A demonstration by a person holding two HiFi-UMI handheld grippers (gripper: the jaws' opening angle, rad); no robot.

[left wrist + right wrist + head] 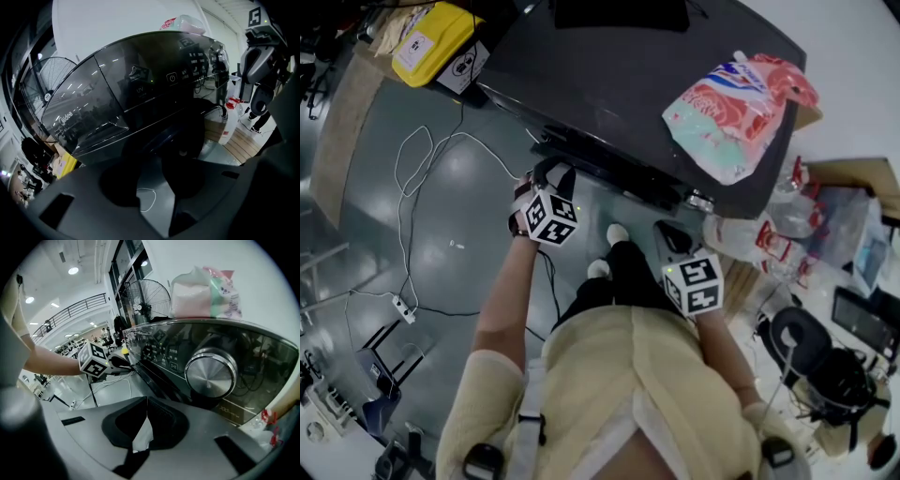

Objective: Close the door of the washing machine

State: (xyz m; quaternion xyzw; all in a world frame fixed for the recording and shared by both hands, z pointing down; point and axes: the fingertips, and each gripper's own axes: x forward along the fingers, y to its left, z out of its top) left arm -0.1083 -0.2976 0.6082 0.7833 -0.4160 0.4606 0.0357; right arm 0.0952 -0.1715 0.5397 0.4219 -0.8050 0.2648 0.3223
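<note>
While the left gripper (152, 187) gapes, the door (183, 136) lies just beyond its jaws.

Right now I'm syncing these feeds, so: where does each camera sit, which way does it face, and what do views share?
Head view: on the person's head, steeply down onto the washing machine and floor; arms, torso, feet show.
Left gripper view: on the left hand-held gripper, facing the machine's front; own jaws show.
Right gripper view: on the right hand-held gripper, facing the dial; left forearm shows.
Shared: all three show the pink bag.
</note>
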